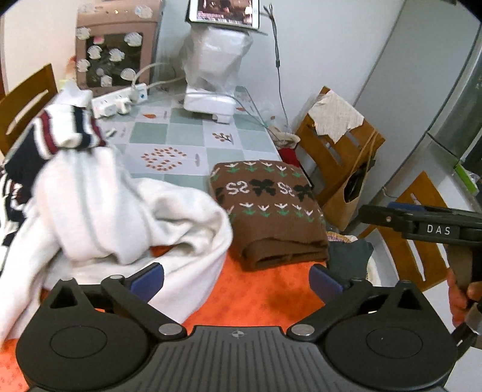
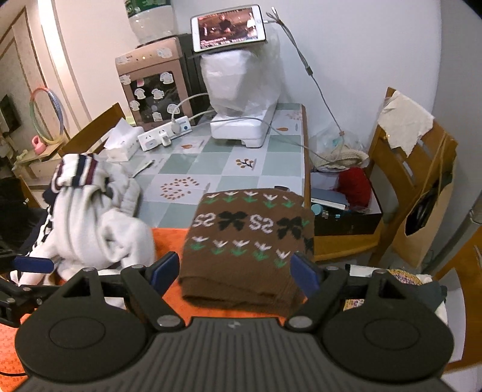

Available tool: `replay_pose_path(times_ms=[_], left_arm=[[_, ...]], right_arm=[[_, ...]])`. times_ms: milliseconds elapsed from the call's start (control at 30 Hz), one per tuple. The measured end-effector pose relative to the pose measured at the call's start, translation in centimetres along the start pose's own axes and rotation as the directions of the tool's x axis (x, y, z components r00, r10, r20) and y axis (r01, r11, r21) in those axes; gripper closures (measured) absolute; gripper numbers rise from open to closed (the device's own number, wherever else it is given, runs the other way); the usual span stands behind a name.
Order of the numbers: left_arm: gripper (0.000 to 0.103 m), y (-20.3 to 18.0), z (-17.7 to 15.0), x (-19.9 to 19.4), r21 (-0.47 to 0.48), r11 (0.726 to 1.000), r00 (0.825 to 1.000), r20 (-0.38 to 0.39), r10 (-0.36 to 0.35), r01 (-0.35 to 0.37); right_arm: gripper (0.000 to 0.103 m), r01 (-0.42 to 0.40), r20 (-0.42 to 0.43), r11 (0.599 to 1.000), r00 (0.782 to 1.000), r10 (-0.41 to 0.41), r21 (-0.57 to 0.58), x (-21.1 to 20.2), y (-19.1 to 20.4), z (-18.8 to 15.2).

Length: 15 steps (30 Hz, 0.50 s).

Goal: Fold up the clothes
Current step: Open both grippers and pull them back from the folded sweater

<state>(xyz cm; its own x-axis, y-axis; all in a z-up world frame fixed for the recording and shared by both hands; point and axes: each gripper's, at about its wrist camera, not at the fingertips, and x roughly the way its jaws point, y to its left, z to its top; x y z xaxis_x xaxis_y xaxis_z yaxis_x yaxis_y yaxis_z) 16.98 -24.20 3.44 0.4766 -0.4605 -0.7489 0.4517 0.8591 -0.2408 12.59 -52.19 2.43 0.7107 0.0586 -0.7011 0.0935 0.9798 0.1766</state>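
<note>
Brown knit, patterned with white tulips and black clovers: the folded sweater lies straight ahead of my right gripper, whose blue-padded jaws stand wide apart with the sweater's near edge between them, holding nothing. It rests partly on the orange cloth and partly on the checked table, near the table's right edge.

My left gripper is spread open too and empty, over the orange cloth. Just to its left front, the white sweater sits in a loose, unfolded heap, its red-and-navy striped cuff raised at the top. The heap and the brown sweater lie close side by side; I cannot tell if they touch.

Farther back on the table stand a power strip, a tissue box, a plastic-wrapped white appliance with a tablet on top, and a sticker-covered cabinet. Wooden chairs stand to the right.

The white sweater is motion-blurred, and its left part runs out of view.
</note>
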Motion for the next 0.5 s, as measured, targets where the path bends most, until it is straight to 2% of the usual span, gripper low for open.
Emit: replay_pose_path(times_ms=[200,400,500], left_arm=[[0.000,2.0,-2.6,-4.4,0.031,1.000,1.000,0.017,0.005,-0.005],[0.000,4.1,-5.6,-7.2,0.055,0.998,0.999,-0.038,0.011,-0.009],[0.000,5.1,-7.0,-8.5,0.062,0.998,0.999,-0.046,0.010,-0.007]], right_arm=[[0.012,0.040,0.017,0.999,0.999,-0.040,0.010,-3.9,4.7,-2.8],[0.007,0.085,0.040,0.996,0.995,-0.086,0.020,-7.7,9.3,-6.2],[0.000,0.108,0.056,0.994,0.992,-0.110,0.024,-9.4,11.3,-7.8]])
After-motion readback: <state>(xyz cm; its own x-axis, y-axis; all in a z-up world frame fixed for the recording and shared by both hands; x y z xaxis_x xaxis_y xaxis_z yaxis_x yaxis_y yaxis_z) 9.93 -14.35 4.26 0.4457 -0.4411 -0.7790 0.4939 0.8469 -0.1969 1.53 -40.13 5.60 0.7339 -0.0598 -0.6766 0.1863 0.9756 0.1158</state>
